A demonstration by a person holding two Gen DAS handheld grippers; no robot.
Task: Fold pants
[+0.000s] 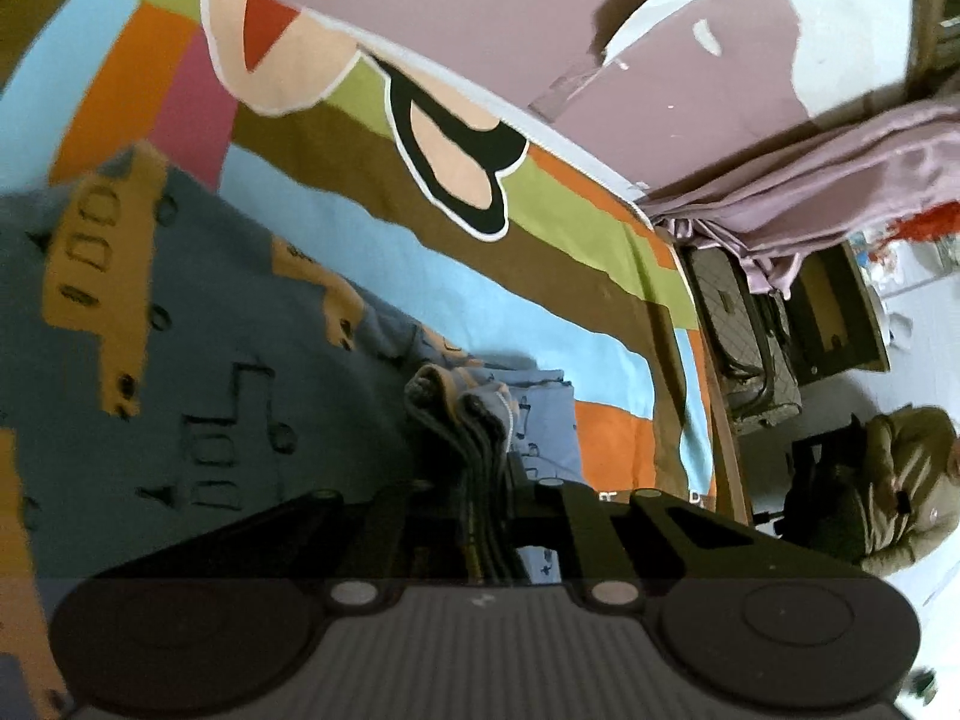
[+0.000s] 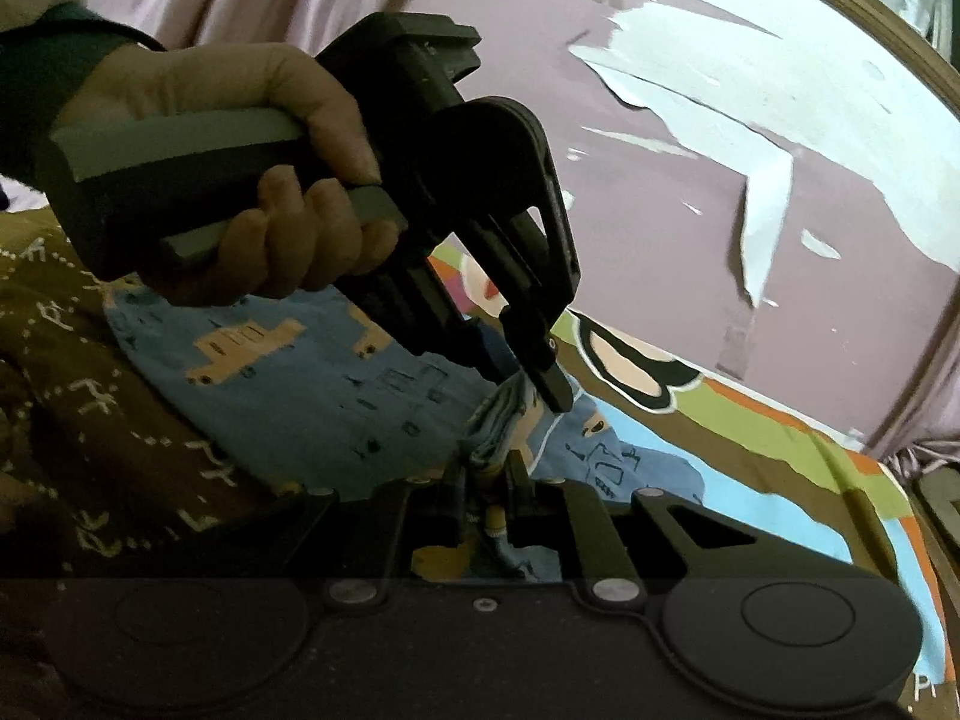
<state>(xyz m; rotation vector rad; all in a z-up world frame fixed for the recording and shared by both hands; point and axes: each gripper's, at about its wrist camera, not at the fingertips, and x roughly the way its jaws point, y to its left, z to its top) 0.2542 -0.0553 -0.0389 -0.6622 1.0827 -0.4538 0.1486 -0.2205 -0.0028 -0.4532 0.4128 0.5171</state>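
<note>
The blue pants [image 1: 210,330] with tan truck prints lie on a striped, colourful bedspread [image 1: 540,276]. In the left wrist view my left gripper [image 1: 480,468] is shut on a bunched edge of the pants, with layered fabric pinched between its fingers. The right wrist view shows the same pants [image 2: 300,396] spread over the bedspread [image 2: 750,456]. There my right gripper [image 2: 486,474] is shut on a gathered fold of the pants. Just above it, a hand [image 2: 240,168] holds the left gripper [image 2: 549,384], whose tips pinch the same fold.
A pink wall [image 1: 510,12] with peeling paint runs behind the bed. A pink curtain [image 1: 810,180] and a quilted bag [image 1: 744,348] stand past the bed's right edge, and an olive jacket [image 1: 900,480] lies on the floor. Brown patterned clothing [image 2: 90,420] fills the near left.
</note>
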